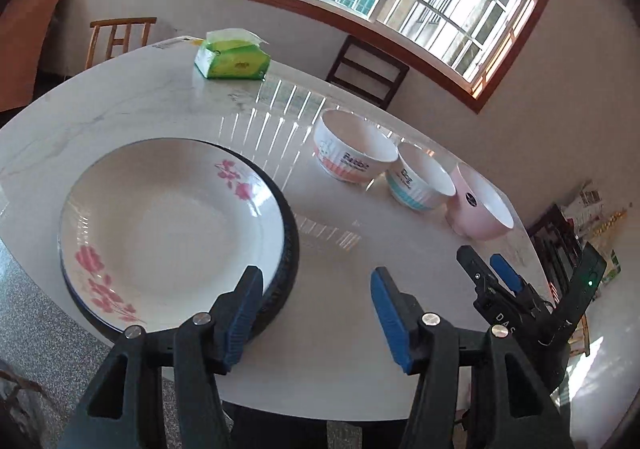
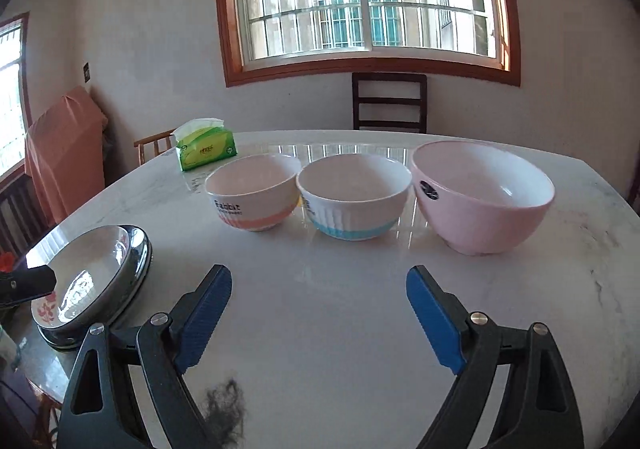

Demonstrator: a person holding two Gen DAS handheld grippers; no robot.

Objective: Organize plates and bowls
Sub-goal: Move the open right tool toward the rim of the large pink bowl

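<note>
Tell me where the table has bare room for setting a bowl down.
The widest bare patch lies between the plate stack and the three bowls, in front of the right gripper. Another lies between the tissue pack and the stack. It is crowded along the bowl row: orange-banded bowl, blue-banded bowl, pink bowl.

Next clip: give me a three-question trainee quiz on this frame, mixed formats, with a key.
1. True or false: the bowls are stacked.
2. Which bowl is at the right end of the row in the right wrist view? A orange-banded B blue-banded C pink
3. Fill in: the floral plate lies on a ____ plate.

Key:
1. False; orange-banded bowl, blue-banded bowl and pink bowl stand side by side.
2. C
3. dark; floral plate, dark plate.
</note>
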